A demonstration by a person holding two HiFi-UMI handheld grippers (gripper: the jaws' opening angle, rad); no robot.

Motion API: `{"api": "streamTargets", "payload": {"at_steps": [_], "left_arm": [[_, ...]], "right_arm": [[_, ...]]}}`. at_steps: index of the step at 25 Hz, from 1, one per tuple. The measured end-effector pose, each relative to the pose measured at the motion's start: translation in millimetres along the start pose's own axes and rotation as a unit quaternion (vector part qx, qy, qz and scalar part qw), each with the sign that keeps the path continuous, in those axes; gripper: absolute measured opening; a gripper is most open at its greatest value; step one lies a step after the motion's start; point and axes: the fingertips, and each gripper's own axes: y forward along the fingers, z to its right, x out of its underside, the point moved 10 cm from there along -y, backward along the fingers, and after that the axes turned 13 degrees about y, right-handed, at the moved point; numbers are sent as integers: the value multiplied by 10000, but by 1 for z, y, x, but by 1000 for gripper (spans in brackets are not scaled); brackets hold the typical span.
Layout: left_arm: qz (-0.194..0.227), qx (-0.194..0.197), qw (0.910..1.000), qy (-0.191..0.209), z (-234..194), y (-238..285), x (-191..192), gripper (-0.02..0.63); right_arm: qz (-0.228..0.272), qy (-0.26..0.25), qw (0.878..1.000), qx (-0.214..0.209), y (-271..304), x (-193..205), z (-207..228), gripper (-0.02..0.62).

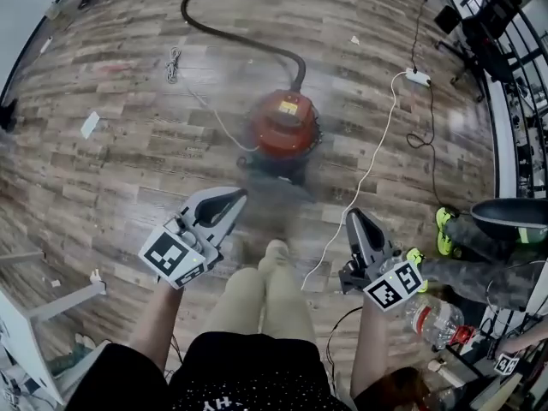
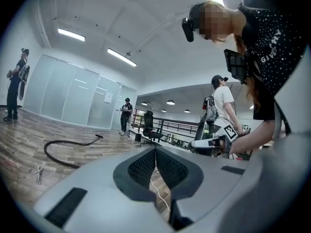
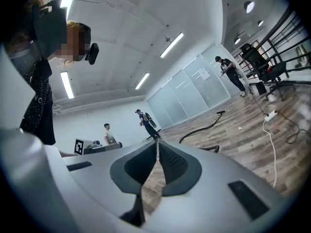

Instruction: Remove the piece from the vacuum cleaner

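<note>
The red vacuum cleaner [image 1: 285, 129] stands on the wooden floor ahead of me, blurred in the head view. Its black hose [image 1: 224, 34] curls away from its top toward the far side; the same hose [image 2: 60, 150] lies on the floor in the left gripper view, and the hose [image 3: 200, 129] also shows in the right gripper view. My left gripper [image 1: 238, 195] is held up short of the cleaner, to its near left, jaws shut and empty. My right gripper [image 1: 353, 215] hovers to the near right, also shut with nothing held. Neither touches the cleaner.
A white cable [image 1: 368, 169] runs from a power strip [image 1: 417, 77] across the floor toward my feet. A person in camouflage trousers and green shoes [image 1: 443, 222] stands at the right, near a plastic bottle [image 1: 432, 317]. Paper scraps [image 1: 90, 124] and a coiled cord [image 1: 174, 62] lie at the left.
</note>
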Motion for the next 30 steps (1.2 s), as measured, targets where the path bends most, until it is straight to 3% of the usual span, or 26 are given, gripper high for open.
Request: {"api": "streamTargets", "payload": {"at_steps": [3,7,11,14,18,21,23,25,28,30], "left_arm": [[-242,206,9993,220,-10,12,75,11],[-35,228,9993,-291,-21,26,177,11],[250,346,9989,-167,-32,45,267,11],[579,550,9968,-49,-33,51,316,11],[1080,749,9912,160,-33,70,362,12],[1239,654,9898,264,-33,71,381,15],[1270,558,9902,153,-36,68,387,136],[1094,387,9930,203,-40,63,390,237],[429,93,9964,721,-47,60,397,244],[100,-65,9971,747,-53,62,404,244]], "right_arm": [[-75,-261,9995,164,11,47,45,11],[40,-458,9976,514,18,118,123,12],[392,-227,9985,307,29,177,207,36],[615,-250,9978,36,41,214,247,64],[709,-788,9940,-263,47,243,270,100],[647,-1128,9911,-289,47,259,274,150],[626,-1181,9908,-214,45,267,274,200],[555,-1217,9910,-1,42,274,275,234],[240,-1423,9882,520,42,280,279,238],[75,-1400,9872,755,46,280,284,237]]}}
